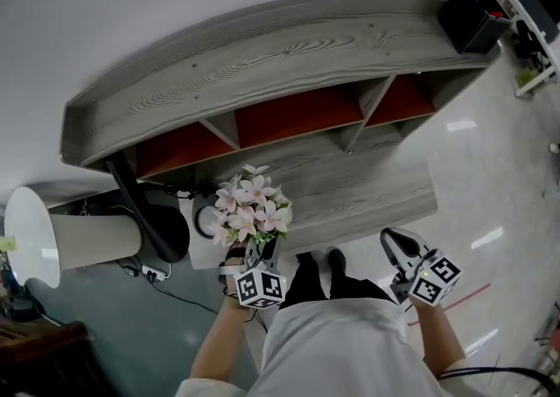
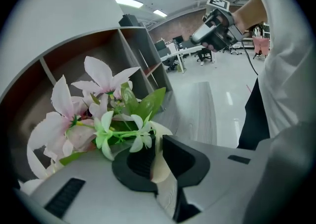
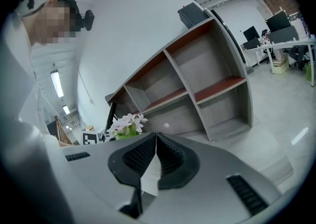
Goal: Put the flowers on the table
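A bunch of pink and white artificial flowers (image 1: 252,207) with green leaves stands upright in my left gripper (image 1: 254,253), just in front of the grey wooden table (image 1: 289,54) with red-backed compartments. In the left gripper view the blooms (image 2: 94,109) fan out to the left, and the pale stem is pinched between the jaws of the left gripper (image 2: 157,145). My right gripper (image 1: 395,244) hovers to the right, over the floor near the table's low front board (image 1: 376,194). Its jaws (image 3: 156,140) meet at the tips with nothing between them. It also shows far off in the left gripper view (image 2: 213,24).
A black box (image 1: 472,15) sits on the right end of the table top. A white cone-shaped lamp (image 1: 52,238) on a black stand (image 1: 149,212) lies at the left, with cables (image 1: 166,286) on the floor. Glossy floor (image 1: 490,177) spreads to the right.
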Demonstrator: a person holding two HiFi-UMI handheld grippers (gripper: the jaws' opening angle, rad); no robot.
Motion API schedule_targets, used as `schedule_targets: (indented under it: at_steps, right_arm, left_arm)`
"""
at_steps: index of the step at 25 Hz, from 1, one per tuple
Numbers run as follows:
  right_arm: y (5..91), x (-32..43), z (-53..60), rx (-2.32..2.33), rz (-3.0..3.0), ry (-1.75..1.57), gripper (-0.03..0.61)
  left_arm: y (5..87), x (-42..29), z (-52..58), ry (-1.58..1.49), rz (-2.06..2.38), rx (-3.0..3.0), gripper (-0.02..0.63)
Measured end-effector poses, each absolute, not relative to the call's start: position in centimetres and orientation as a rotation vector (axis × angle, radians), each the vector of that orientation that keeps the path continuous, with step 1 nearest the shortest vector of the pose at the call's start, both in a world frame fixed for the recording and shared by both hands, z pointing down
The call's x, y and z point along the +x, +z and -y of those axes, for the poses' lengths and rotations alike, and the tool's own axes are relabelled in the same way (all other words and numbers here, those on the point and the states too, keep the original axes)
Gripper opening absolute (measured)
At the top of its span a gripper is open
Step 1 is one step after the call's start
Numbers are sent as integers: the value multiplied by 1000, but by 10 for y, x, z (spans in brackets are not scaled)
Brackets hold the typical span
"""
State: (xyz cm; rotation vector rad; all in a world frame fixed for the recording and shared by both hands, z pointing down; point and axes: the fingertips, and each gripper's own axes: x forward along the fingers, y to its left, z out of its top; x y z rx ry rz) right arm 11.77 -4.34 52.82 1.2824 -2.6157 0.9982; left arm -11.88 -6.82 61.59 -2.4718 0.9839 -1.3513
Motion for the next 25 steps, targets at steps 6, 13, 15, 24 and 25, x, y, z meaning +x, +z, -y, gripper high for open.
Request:
schedule_targets:
  at_steps: [6, 13, 15, 24, 25]
  right_arm:
    - [535, 117, 48, 1333, 2569, 1018, 18]
    - [539, 127, 50, 1412, 2513, 1057, 18]
    - [542, 128, 50, 1418, 2497, 1063, 18]
    - [551, 125, 50, 1440, 2451, 1082, 18]
    - [551, 126, 51, 1443, 2449, 1083, 18]
  left_arm:
    - [672, -110, 97, -1433, -915, -2441, 55]
    - [723, -85, 126, -1467, -821, -2430, 57]
    - [734, -78, 133, -1462, -798, -2434, 57]
    - [775, -68, 163, -1511, -746, -2360, 57]
    - [779, -68, 165, -1517, -747, -2356, 56]
